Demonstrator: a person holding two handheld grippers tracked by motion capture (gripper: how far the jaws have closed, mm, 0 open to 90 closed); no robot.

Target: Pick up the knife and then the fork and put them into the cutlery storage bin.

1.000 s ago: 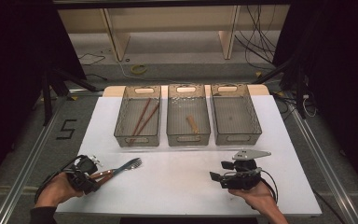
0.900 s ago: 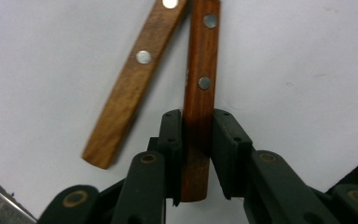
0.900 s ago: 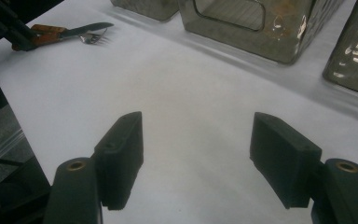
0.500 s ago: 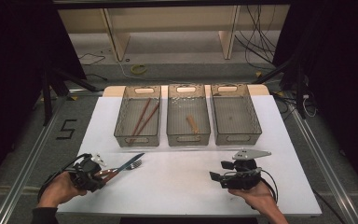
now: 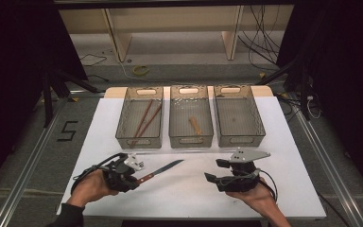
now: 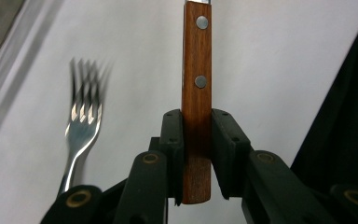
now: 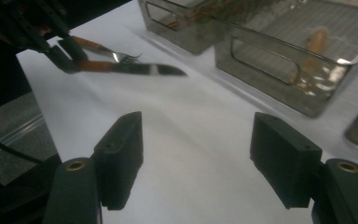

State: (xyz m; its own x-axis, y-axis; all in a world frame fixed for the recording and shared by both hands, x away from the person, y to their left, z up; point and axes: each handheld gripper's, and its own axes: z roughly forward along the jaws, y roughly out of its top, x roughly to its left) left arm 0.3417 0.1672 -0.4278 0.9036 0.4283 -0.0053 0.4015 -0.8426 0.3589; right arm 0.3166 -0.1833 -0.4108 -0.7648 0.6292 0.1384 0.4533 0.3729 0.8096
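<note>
A knife with a riveted wooden handle sticks out of my left gripper, blade pointing up and right over the white table. In the left gripper view my left gripper is shut on the handle's lower end. A metal fork lies on the table just left of the knife; in the right gripper view the fork shows behind the blade. My right gripper hovers at the front right, and its jaws stand open with nothing between them.
Three clear bins stand in a row at the back: the left bin holds chopsticks, the middle bin a short wooden piece, and the right bin nothing I can see. The white table top lies bare between the hands.
My left gripper has moved right and a little up with the knife in it, leaving the fork on the table. The right gripper rose slightly.
</note>
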